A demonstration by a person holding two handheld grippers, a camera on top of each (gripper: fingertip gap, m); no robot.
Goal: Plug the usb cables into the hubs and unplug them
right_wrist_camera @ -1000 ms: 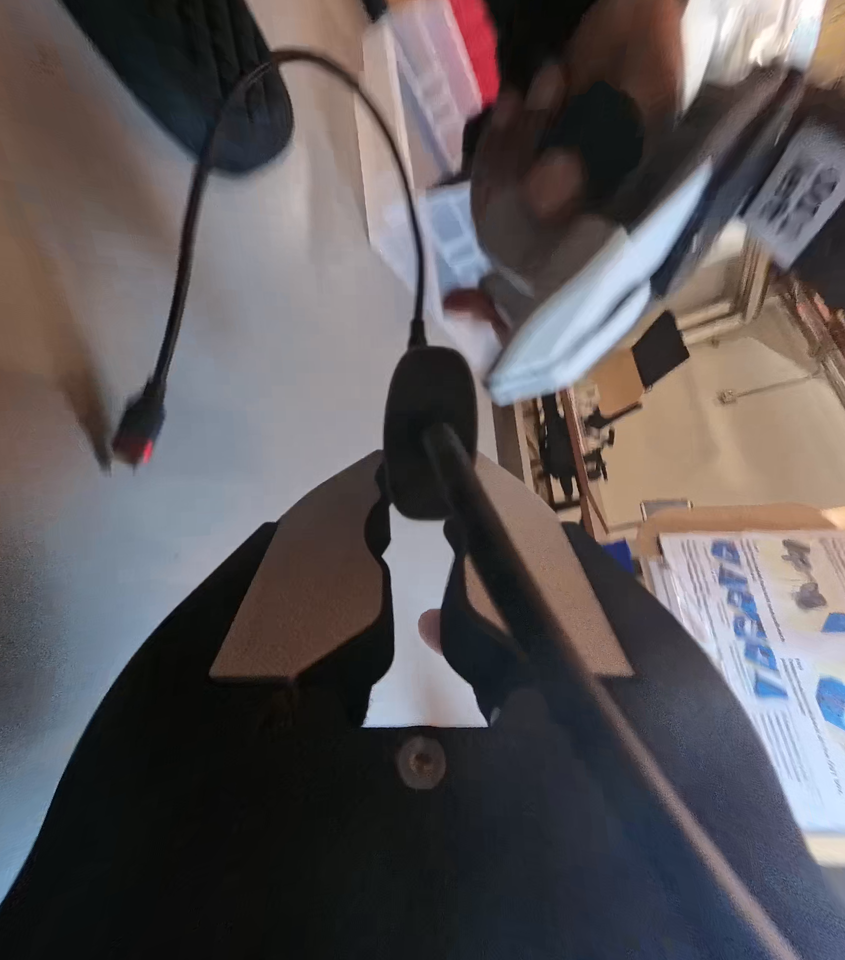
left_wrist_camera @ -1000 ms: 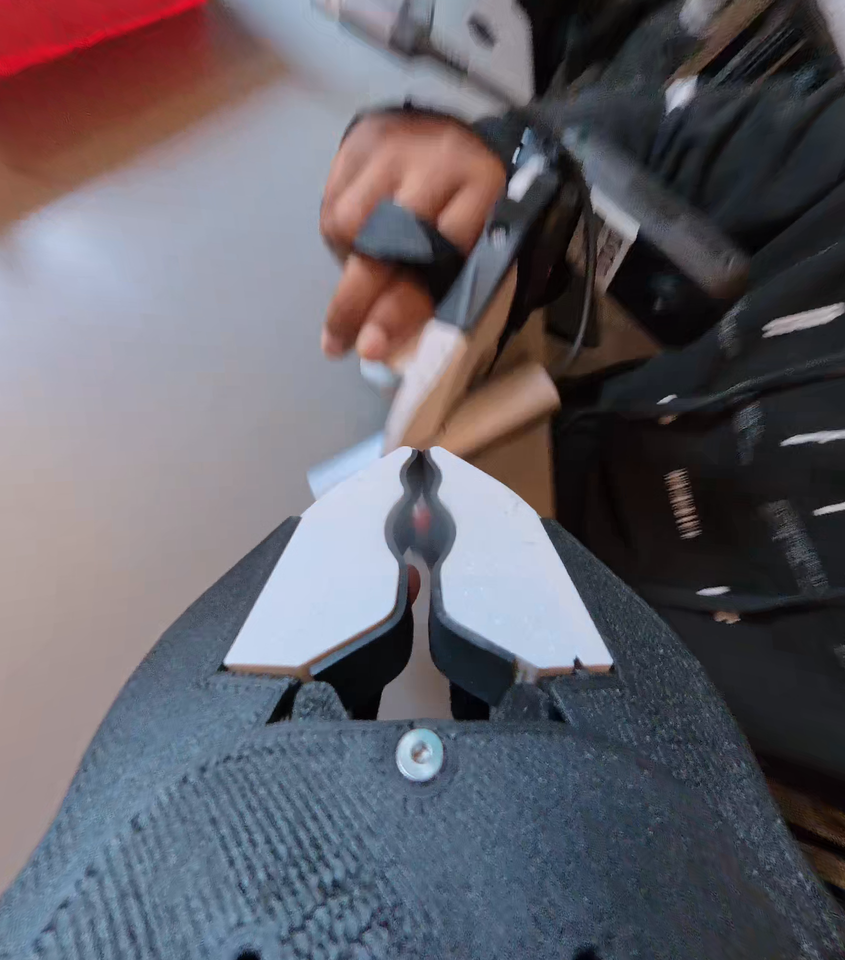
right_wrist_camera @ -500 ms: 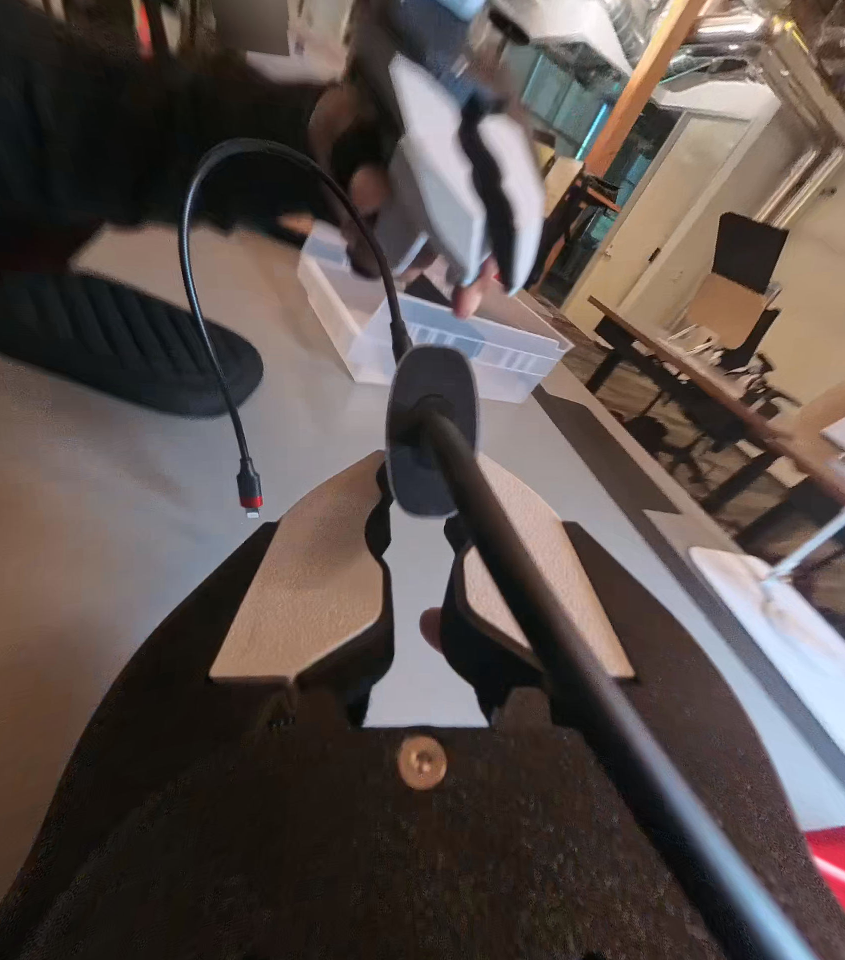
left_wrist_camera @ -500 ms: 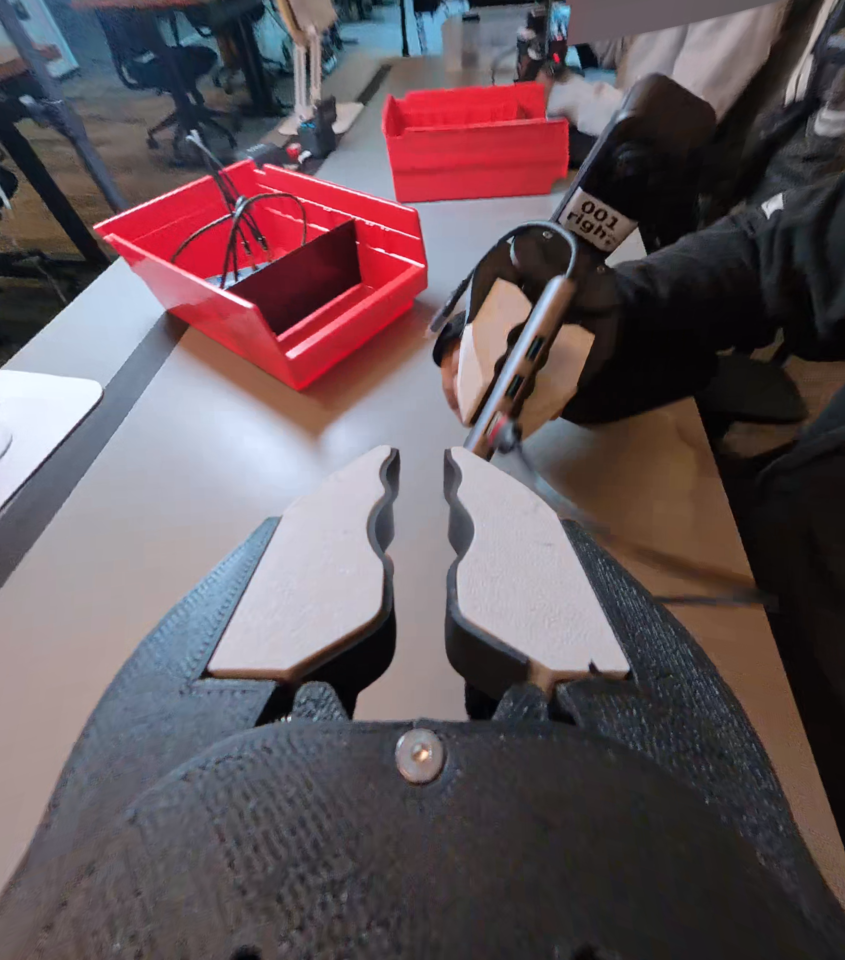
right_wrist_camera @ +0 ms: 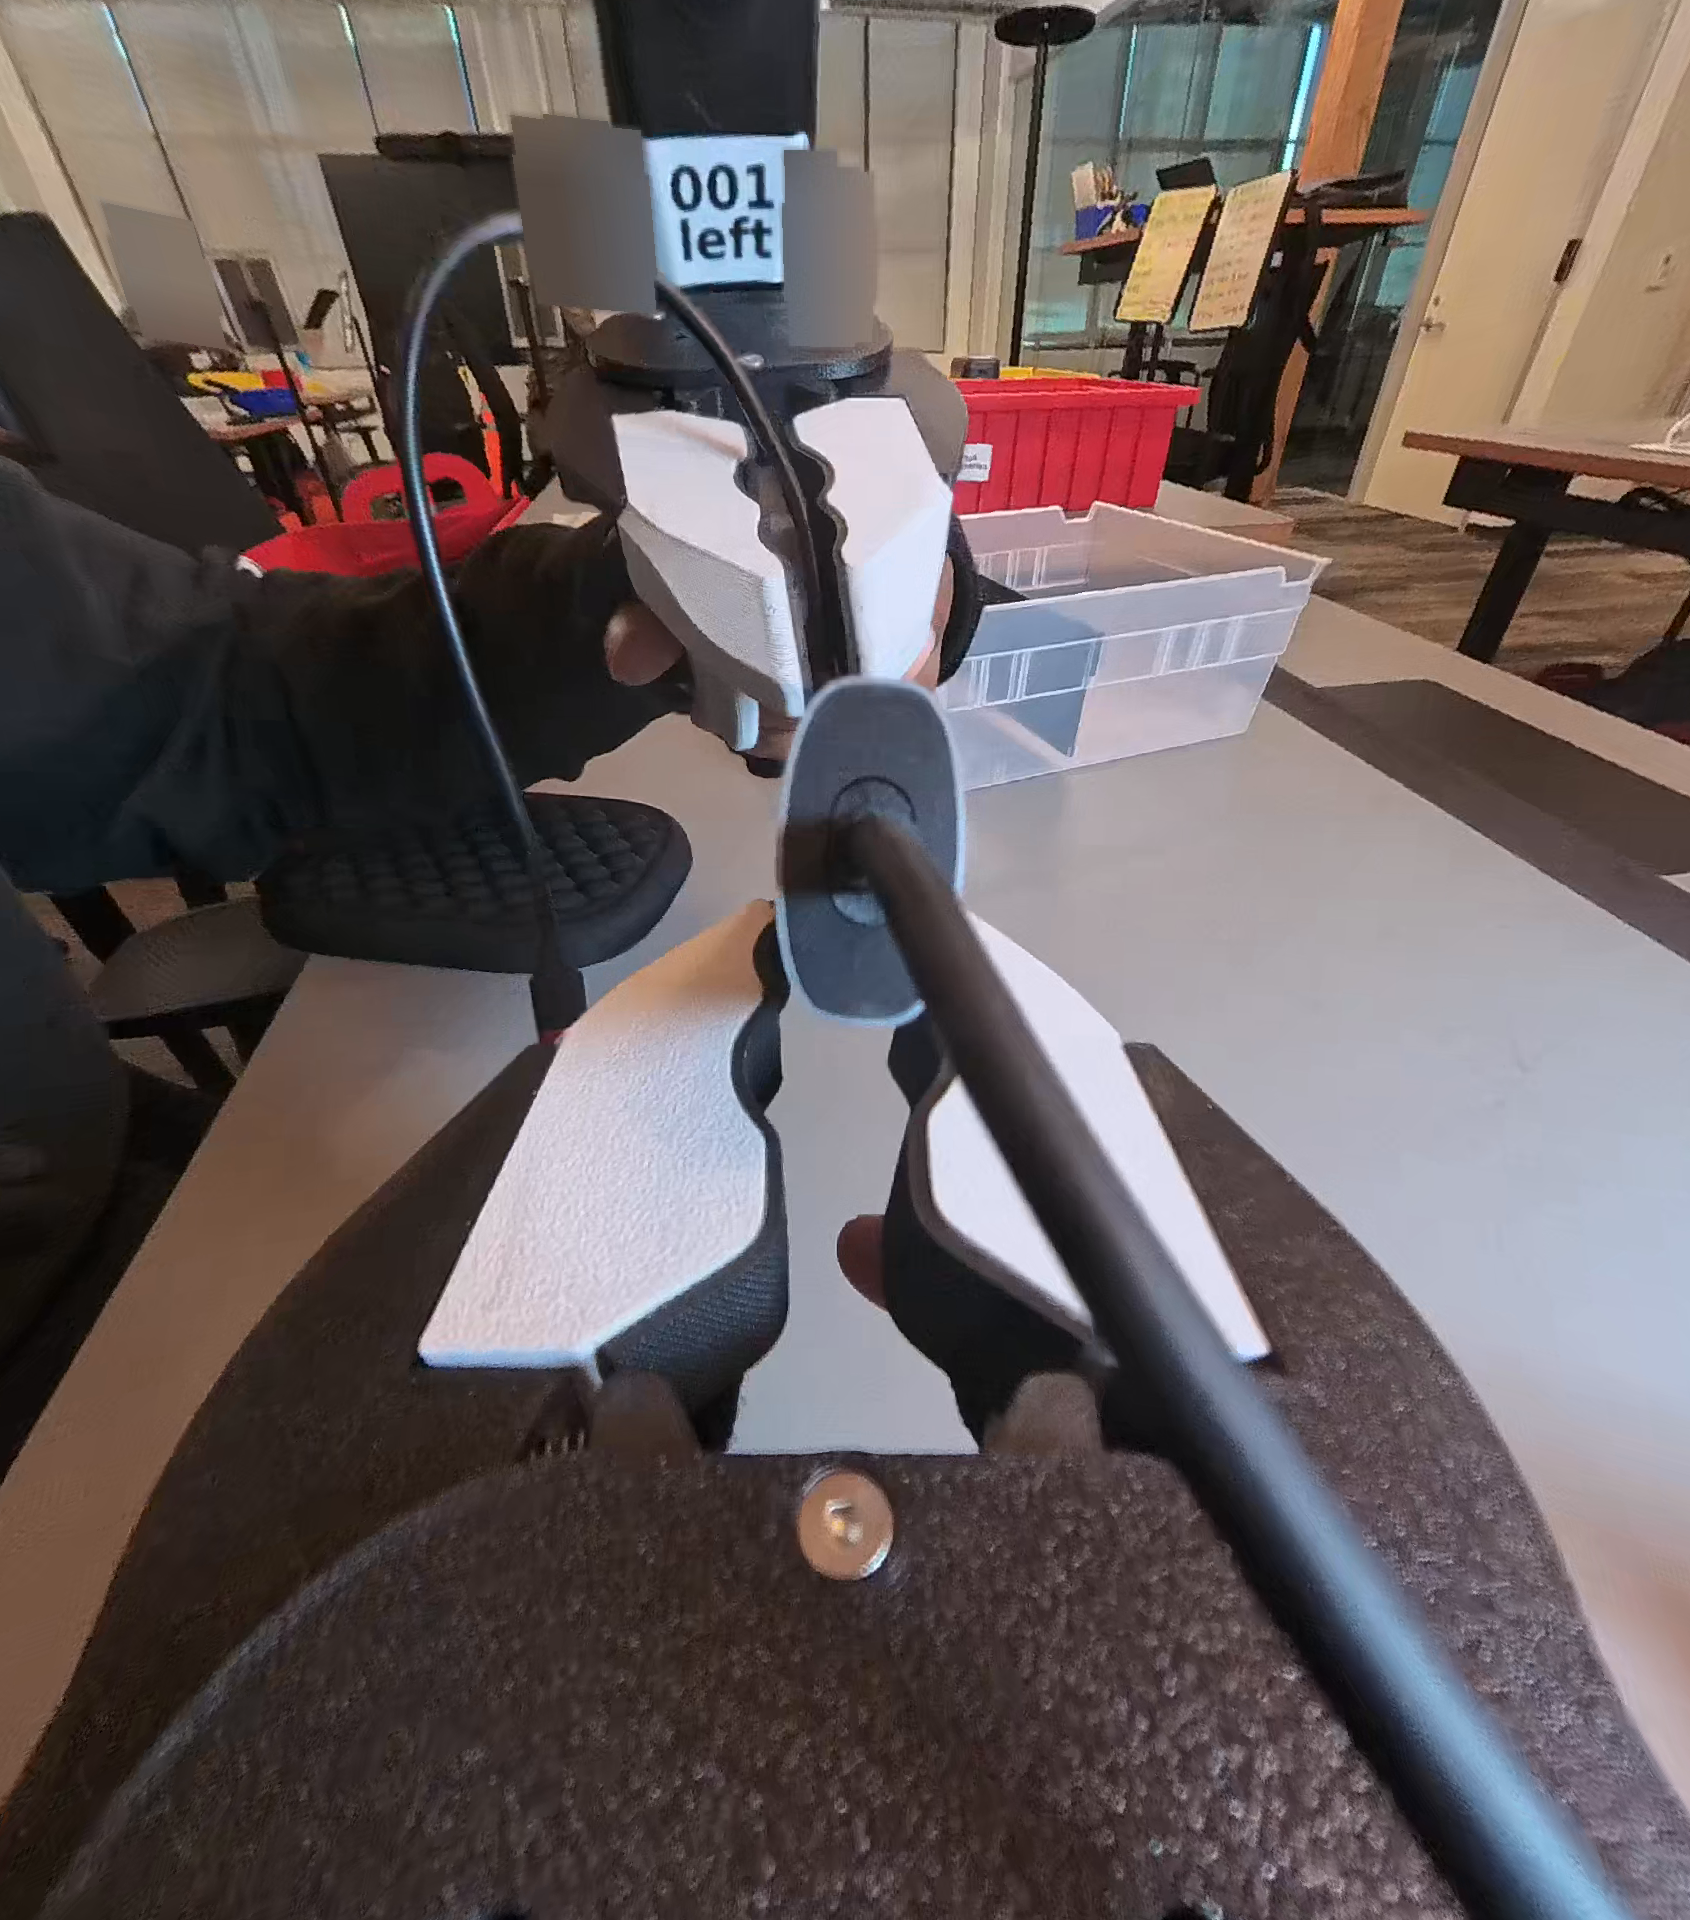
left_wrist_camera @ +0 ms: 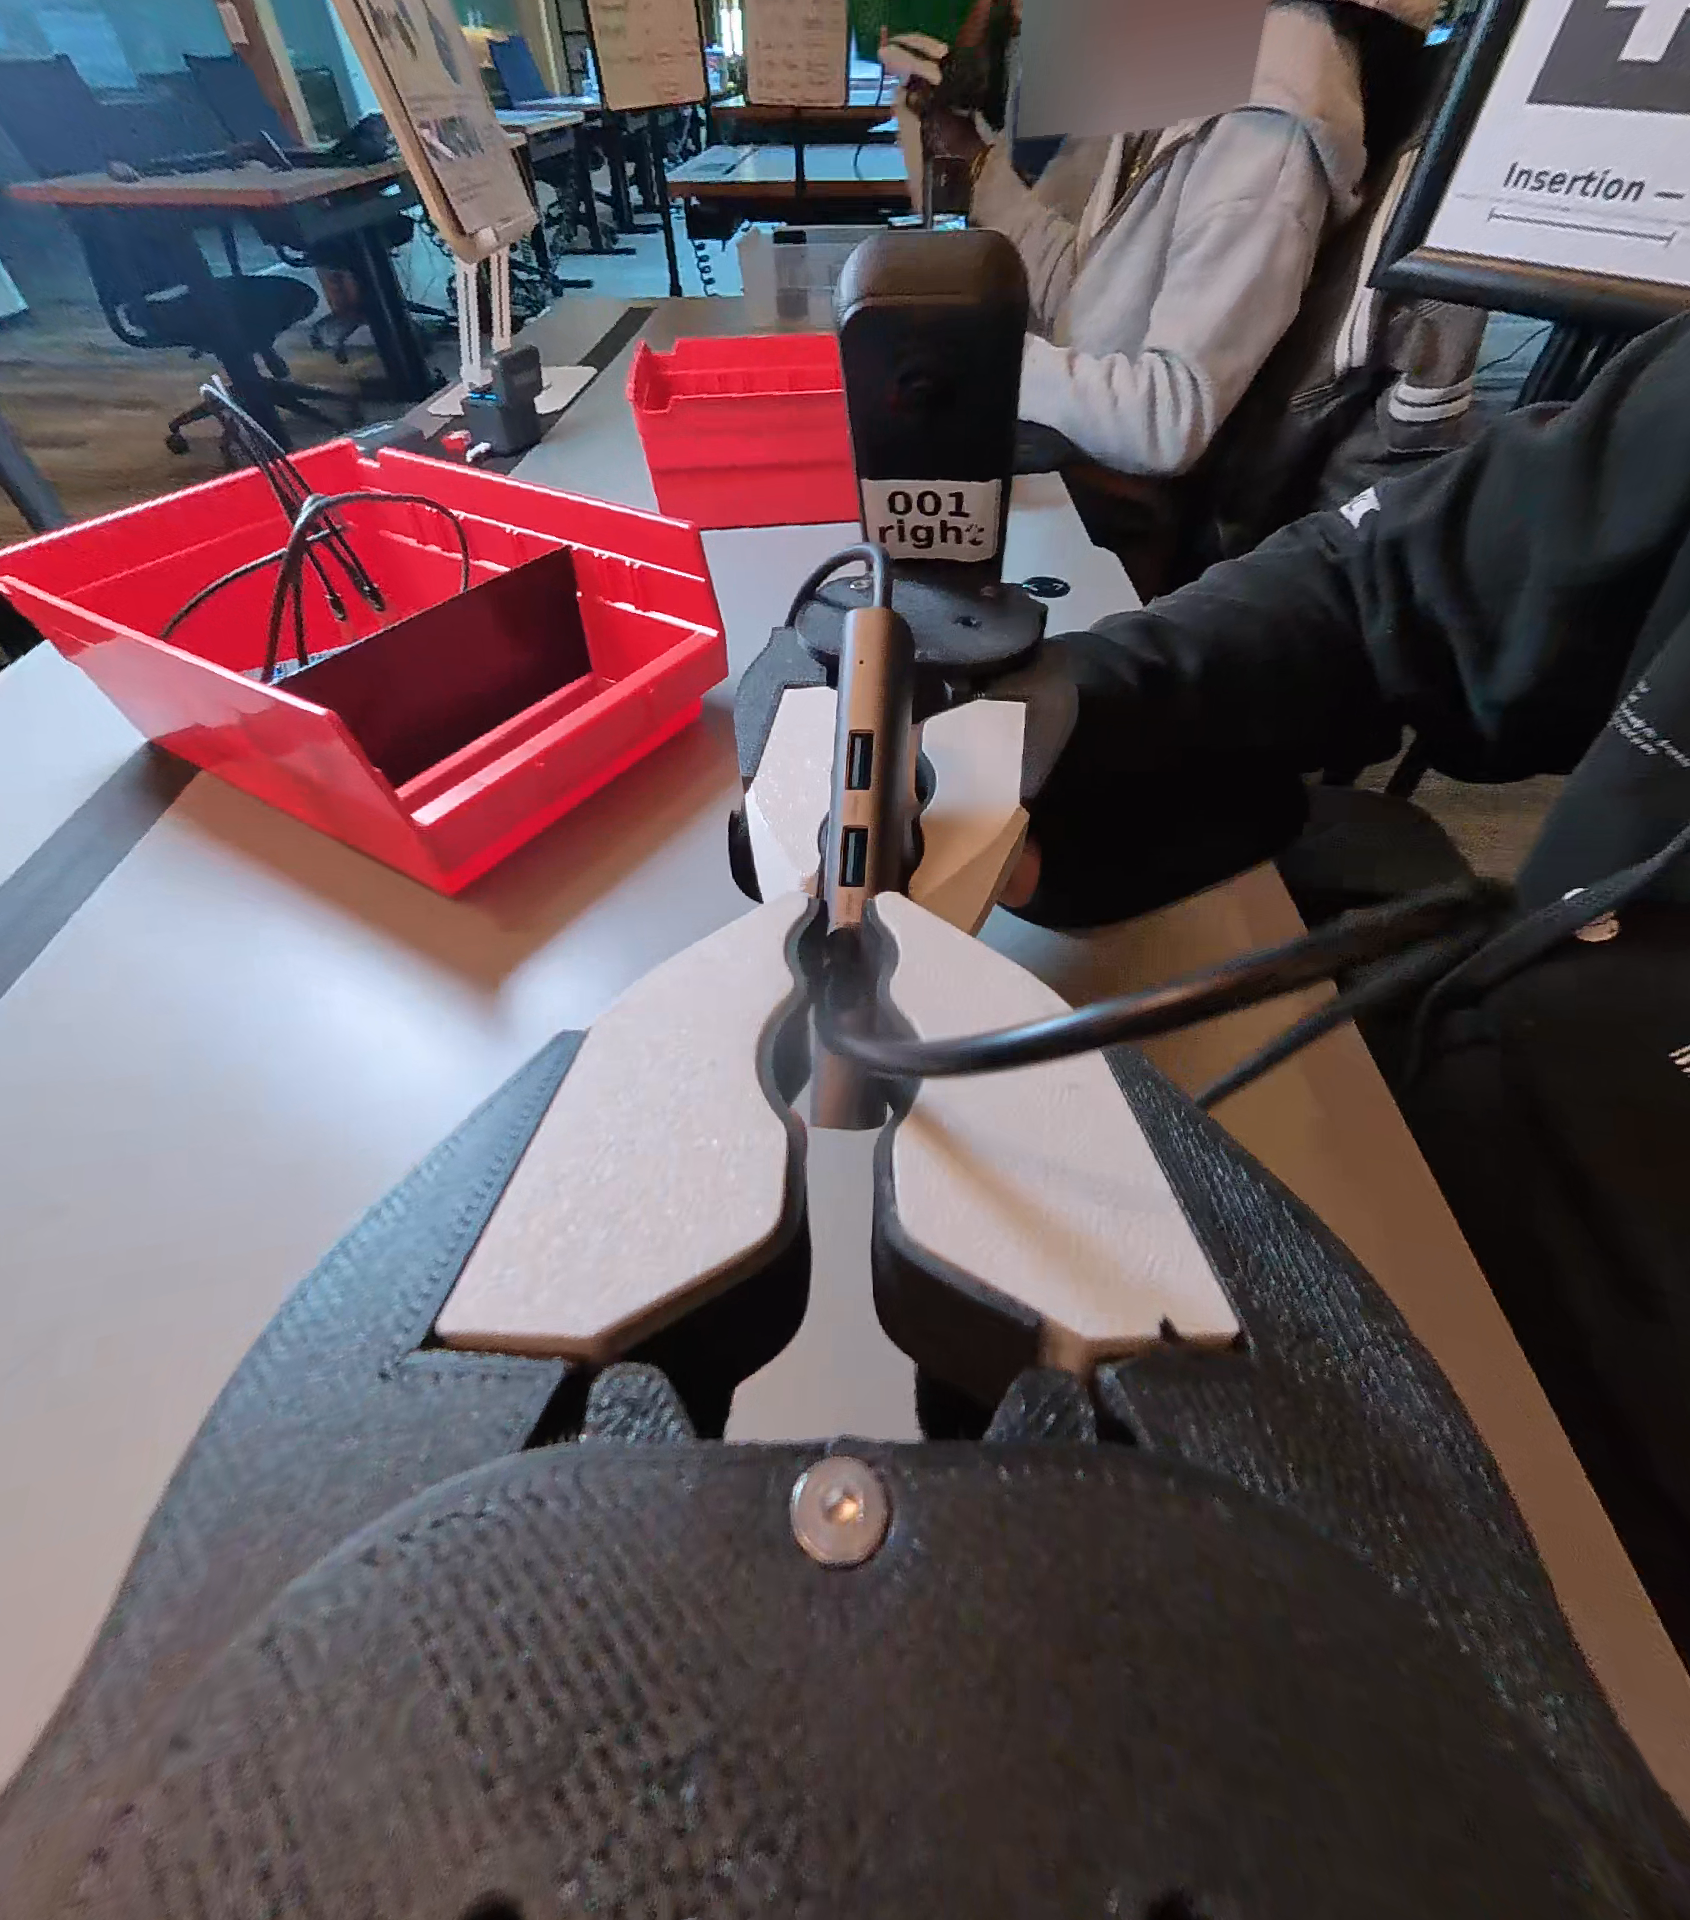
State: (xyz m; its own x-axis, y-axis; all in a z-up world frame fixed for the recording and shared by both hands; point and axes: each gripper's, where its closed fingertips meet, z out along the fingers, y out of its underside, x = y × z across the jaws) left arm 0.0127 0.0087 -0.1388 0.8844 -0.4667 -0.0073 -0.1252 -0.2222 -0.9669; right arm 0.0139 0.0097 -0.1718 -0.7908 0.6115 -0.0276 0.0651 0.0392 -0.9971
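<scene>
Grippers face each other above a pale grey worktop (left_wrist_camera: 197, 1039), each held by a person in black sleeves. The left gripper (left_wrist_camera: 836, 925) is clenched on the near end of a slim grey USB hub (left_wrist_camera: 856, 790), which stands nearly upright between the two tools. Two blue ports show on the side of the hub facing the left wrist camera. The right gripper (left_wrist_camera: 867, 883) grasps the same hub from the far side, its white fingers (left_wrist_camera: 966, 821) closed around the hub's lower half. A black cable (left_wrist_camera: 1132, 1008) curves away from the hub's near end to the right, toward the person's black jacket.

From the right wrist camera, the hub's rounded end cap (right_wrist_camera: 867, 862) sits between the tips of the right gripper (right_wrist_camera: 846, 971), and a thick black cable (right_wrist_camera: 1132, 1247) runs from it back over the right finger. Beyond it, the left gripper (right_wrist_camera: 810, 665) is pinched shut on a thin black cable (right_wrist_camera: 446, 582) that loops up and then down to the left, ending in a plug with a red tip (right_wrist_camera: 555, 1003) hanging free just above the worktop edge.

An open red bin (left_wrist_camera: 353, 665) with black cables inside sits on the worktop to the left, well apart from the grippers. A clear plastic bin (right_wrist_camera: 1132, 623) stands behind the left gripper.
</scene>
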